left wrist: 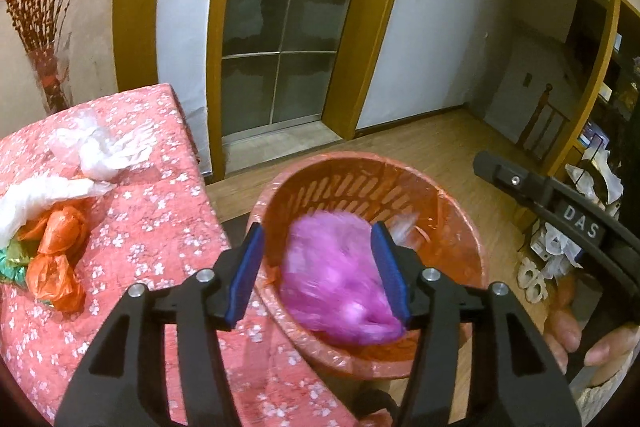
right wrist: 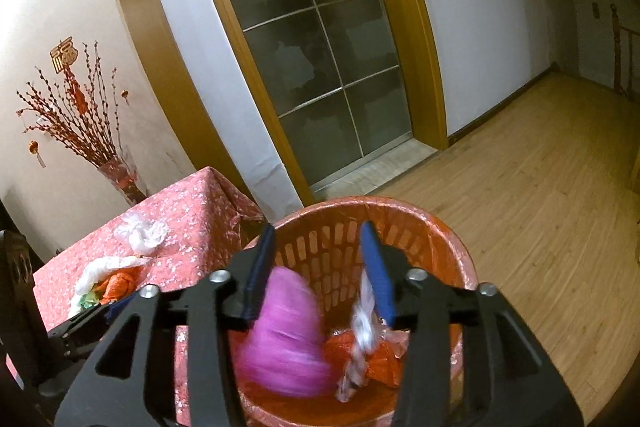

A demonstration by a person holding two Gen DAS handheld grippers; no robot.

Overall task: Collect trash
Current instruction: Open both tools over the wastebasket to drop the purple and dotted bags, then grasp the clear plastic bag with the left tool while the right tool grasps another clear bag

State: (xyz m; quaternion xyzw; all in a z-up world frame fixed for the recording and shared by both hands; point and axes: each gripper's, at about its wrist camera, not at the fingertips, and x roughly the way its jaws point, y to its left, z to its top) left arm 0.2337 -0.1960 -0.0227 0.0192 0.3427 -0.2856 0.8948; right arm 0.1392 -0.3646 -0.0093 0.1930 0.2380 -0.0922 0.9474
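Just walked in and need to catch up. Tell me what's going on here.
A person with a gripper in each hand is clearing trash off the table into the orange bin. Both grippers, left and right, hang open over the bin. A blurred purple bag is in it, along with other scraps. White bags and orange bags still lie on the table.
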